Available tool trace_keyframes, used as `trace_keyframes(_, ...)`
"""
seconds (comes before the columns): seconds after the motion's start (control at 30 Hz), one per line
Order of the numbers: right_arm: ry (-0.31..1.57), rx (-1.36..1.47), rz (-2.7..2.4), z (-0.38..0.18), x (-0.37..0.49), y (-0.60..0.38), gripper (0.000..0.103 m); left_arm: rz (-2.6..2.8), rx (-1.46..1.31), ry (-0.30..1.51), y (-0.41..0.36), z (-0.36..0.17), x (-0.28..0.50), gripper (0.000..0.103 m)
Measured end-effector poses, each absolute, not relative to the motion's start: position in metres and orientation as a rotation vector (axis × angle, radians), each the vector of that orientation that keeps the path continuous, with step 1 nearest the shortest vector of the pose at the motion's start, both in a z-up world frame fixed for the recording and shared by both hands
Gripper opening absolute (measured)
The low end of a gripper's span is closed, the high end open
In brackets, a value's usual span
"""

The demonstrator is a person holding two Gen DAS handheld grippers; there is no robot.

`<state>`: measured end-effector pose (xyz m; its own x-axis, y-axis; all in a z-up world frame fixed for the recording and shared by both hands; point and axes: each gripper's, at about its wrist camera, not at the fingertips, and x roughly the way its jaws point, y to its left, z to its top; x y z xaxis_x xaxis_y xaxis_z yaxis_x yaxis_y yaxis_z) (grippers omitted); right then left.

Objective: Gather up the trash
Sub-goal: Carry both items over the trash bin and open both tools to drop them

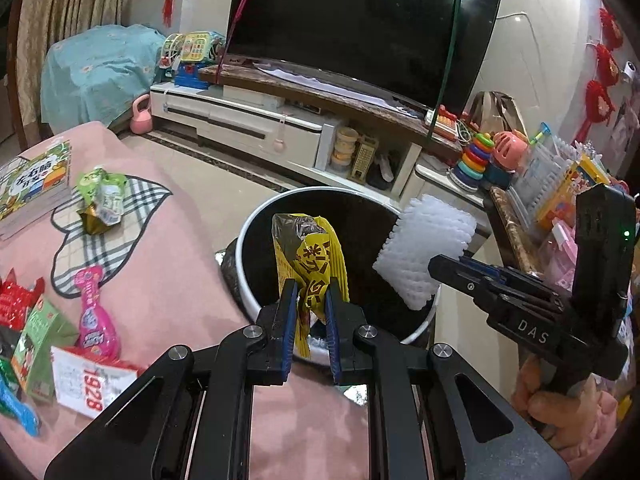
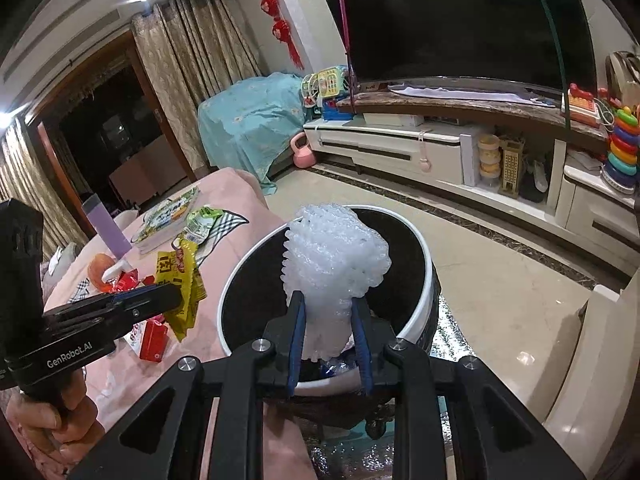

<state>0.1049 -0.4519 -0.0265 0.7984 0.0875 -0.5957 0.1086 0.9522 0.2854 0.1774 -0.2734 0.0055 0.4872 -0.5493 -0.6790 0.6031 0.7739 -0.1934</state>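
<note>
Drop-off step: left claw (image 1: 311, 300) clenched yellow wrapper (image 1: 310, 256), right claw (image 2: 330, 312) white foam (image 2: 336, 256), bin (image 1: 256, 240) below; release needed next.

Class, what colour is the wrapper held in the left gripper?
Yellow wrapper, with black lettering; clearest in the left wrist view.

Living room: television (image 1: 360, 24), toys (image 1: 476, 156).

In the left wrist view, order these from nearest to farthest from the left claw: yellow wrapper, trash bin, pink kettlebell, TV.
1. Yellow wrapper: pinched in the left claw.
2. Trash bin: just beyond, below the wrapper.
3. Pink kettlebell: floor, far left.
4. TV: back, on the stand.
</note>
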Motion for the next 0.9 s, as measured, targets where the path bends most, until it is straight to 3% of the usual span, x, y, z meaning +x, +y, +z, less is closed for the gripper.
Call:
trace_keyframes(0.63, 0.809, 0.26, -0.032, -0.041, 0.151, -0.466, 0.026, -0.693, 0.114, 0.881, -0.31, -0.015, 0.211, 0.013)
trace_keyframes(0.7, 0.818, 0.255, -0.034, -0.042, 0.153, -0.467, 0.027, -0.695, 0.124, 0.884, -0.313, -0.017, 0.213, 0.02)
trace_keyframes(0.73, 0.816, 0.258, -0.032, -0.042, 0.153, -0.468, 0.031, -0.687, 0.131, 0.887, -0.313, -0.018, 0.213, 0.034)
trace_keyframes(0.77, 0.813, 0.264, -0.034, -0.042, 0.152, -0.469, 0.042, -0.685, 0.129, 0.885, -0.314, -0.019, 0.213, 0.043)
trace_keyframes(0.8, 0.808, 0.271, -0.037, -0.042, 0.152, -0.471, 0.047, -0.686, 0.121, 0.88, -0.312, -0.019, 0.213, 0.044)
trace_keyframes(0.9, 0.79, 0.283, -0.038, -0.037, 0.149, -0.475, 0.048, -0.684, 0.101, 0.883, -0.307, -0.019, 0.213, 0.053)
